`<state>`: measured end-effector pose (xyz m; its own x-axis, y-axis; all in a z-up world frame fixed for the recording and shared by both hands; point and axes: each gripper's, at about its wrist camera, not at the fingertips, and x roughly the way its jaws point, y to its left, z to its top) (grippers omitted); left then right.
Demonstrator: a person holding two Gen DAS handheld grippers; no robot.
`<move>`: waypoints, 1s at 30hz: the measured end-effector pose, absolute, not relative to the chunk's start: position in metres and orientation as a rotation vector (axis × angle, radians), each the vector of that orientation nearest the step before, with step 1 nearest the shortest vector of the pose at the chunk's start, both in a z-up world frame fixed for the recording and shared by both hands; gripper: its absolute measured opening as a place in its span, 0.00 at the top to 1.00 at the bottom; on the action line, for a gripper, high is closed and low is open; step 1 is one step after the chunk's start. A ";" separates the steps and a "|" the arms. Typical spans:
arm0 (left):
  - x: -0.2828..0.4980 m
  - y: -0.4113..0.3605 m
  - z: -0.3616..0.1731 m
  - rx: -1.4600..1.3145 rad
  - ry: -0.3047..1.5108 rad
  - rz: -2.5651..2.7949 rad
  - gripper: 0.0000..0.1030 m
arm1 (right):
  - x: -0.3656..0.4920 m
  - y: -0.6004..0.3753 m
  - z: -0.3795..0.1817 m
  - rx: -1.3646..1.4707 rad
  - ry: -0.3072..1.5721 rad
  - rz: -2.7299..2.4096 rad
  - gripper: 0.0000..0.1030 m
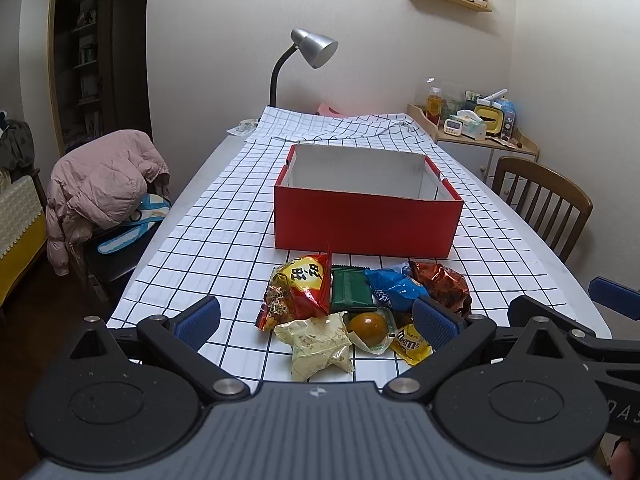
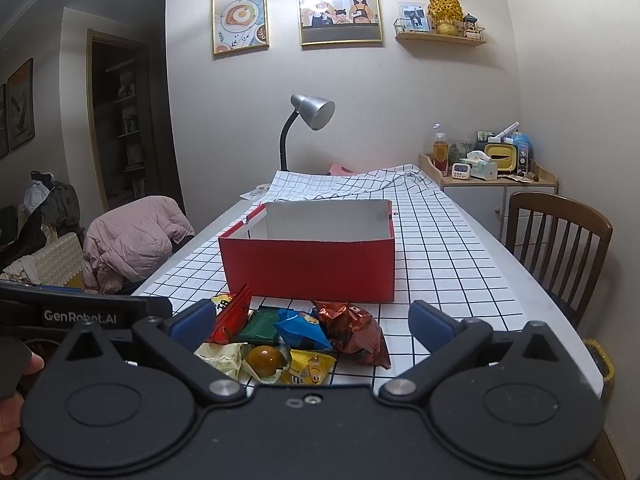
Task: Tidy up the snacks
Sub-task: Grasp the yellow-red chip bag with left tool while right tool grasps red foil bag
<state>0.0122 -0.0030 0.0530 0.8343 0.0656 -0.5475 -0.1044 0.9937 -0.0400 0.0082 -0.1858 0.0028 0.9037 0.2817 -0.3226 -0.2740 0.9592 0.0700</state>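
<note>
my left gripper [image 1: 316, 322] hangs wide open over the near edge of the table [image 1: 560, 280], holding nothing. right gripper [image 2: 310, 322] same, wide open & empty, just right of the left one.

snack pile sits btwn the fingers on the checked cloth [image 1: 224, 236]: red chip bag [image 1: 298, 292] at left, green packet [image 1: 351, 290] next to it, blue packet [image 1: 394, 288], then brown foil bag [image 1: 442, 282] at right. nearer me: pale wrapped snack [image 1: 316, 340], braised egg pack [image 1: 370, 326], yellow m&m's bag [image 1: 410, 344].

red box [image 1: 366, 220] stands open w/ nothing visible inside, just beyond the pile. desk lamp [image 1: 312, 48] at the far end.
</note>
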 end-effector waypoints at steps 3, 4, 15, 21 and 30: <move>0.018 0.005 0.052 -0.086 0.584 0.084 0.00 | 0.011 -0.187 0.002 0.022 0.340 0.287 0.01; 0.021 0.009 0.051 -0.096 0.589 0.089 0.00 | 0.014 -0.188 0.002 0.025 0.345 0.289 0.01; 0.080 0.048 0.046 -0.185 0.646 0.133 0.00 | 0.069 -0.197 -0.012 0.017 0.433 0.270 0.04; 0.120 0.052 0.026 -0.216 0.727 0.110 0.01 | 0.118 -0.206 -0.026 0.022 0.513 0.253 0.14; 0.172 0.049 -0.011 -0.216 0.867 0.103 0.01 | 0.171 -0.206 -0.057 0.058 0.660 0.277 0.21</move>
<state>0.1715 0.0488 -0.0109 0.6437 0.0026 -0.7653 -0.1774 0.9733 -0.1459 0.1709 -0.2059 -0.0572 0.7548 0.2722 -0.5968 -0.2357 0.9616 0.1404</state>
